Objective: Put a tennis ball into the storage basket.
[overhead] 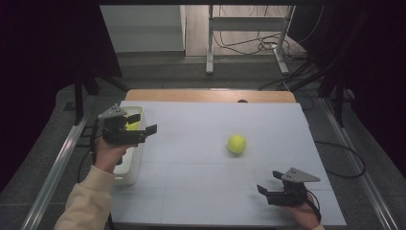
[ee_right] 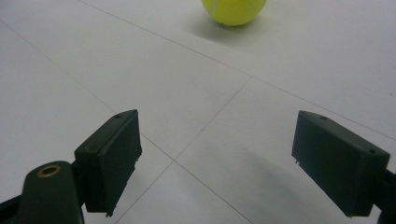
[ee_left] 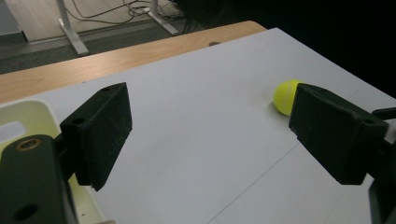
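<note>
A yellow tennis ball [overhead: 236, 143] rests on the white table top [overhead: 201, 191], right of centre. My left gripper [overhead: 145, 123] hovers over a white bin [overhead: 130, 175] at the table's left edge, its jaws open and empty. In the left gripper view the ball [ee_left: 285, 95] lies far off, half hidden behind the right jaw, beyond the left gripper [ee_left: 210, 112]. My right gripper [overhead: 269, 182] sits low near the front right, open with nothing between its jaws. In the right gripper view the ball [ee_right: 233, 10] lies ahead of the right gripper [ee_right: 217, 140]. A yellow object [overhead: 133, 126] shows in the bin, mostly hidden.
A wooden strip [overhead: 210, 95] runs along the table's far edge. Metal rails [overhead: 52, 167] flank the table on both sides. Desk legs [overhead: 209, 43] and cables [overhead: 268, 45] lie on the floor beyond.
</note>
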